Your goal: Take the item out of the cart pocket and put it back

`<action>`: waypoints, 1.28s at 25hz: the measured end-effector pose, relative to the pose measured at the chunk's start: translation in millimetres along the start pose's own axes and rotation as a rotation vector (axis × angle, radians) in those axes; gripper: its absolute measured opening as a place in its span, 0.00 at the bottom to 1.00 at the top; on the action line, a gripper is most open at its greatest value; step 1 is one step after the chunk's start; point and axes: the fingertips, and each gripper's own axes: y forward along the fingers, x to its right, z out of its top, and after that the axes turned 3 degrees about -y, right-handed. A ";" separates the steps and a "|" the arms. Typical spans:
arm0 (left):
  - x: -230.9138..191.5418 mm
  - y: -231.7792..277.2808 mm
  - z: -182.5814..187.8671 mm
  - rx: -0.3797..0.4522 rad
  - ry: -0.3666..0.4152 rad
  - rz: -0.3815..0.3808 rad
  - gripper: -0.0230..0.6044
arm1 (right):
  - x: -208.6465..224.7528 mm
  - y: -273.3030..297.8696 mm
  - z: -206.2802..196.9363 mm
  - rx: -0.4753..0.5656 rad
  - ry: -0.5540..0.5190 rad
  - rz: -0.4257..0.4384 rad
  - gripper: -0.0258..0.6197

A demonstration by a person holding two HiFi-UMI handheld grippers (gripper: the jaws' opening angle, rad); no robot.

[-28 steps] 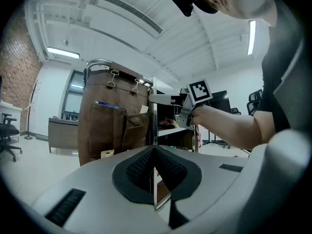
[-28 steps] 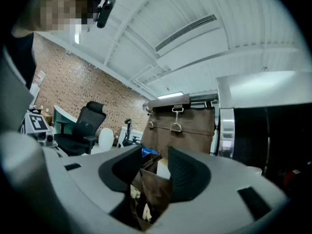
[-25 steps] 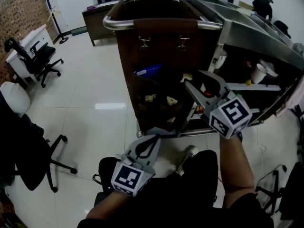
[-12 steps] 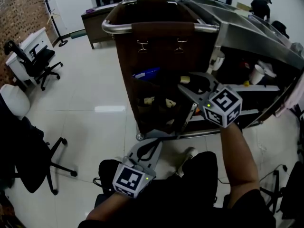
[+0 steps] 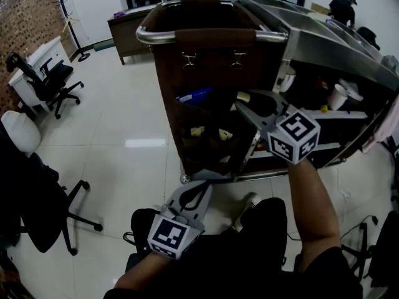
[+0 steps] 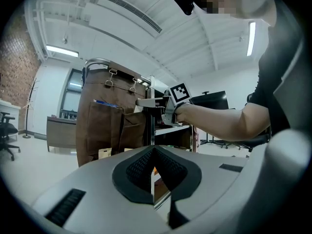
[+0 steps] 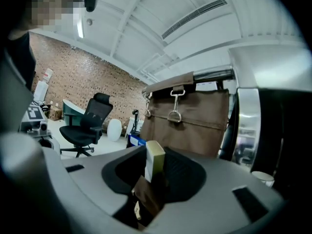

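Office chair (image 5: pixel 50 76) left of cart (image 5: pixel 206 61)

Cart bag (image 5: pixel 206 73): matt brown cloth; its rail (image 5: pixel 153 35): polished metal (chrome-like); floor (image 5: pixel 118 142): smooth, glossy tiles

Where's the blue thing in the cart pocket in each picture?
Head view: the blue packet sits centre, high on the cart bag's front.
Left gripper view: packet left of centre, on the bag's front.
Right gripper view: packet low, at the bag's left edge.
Shared landmark: the metal clips above it.
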 end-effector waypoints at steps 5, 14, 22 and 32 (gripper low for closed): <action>2.7 -2.3 2.6 0.003 -0.006 -0.004 0.04 | 12.8 -15.0 34.7 0.093 0.050 -0.066 0.18; 0.9 -7.7 5.8 0.019 0.001 0.010 0.04 | 11.2 -53.8 115.3 0.190 -0.013 -0.107 0.18; -6.8 -13.3 10.5 0.031 -0.002 0.031 0.04 | -17.1 -109.1 167.0 0.256 -0.008 -0.095 0.18; -11.0 -16.3 19.0 0.051 0.012 0.039 0.04 | -78.2 -139.1 124.4 0.246 0.065 -0.052 0.18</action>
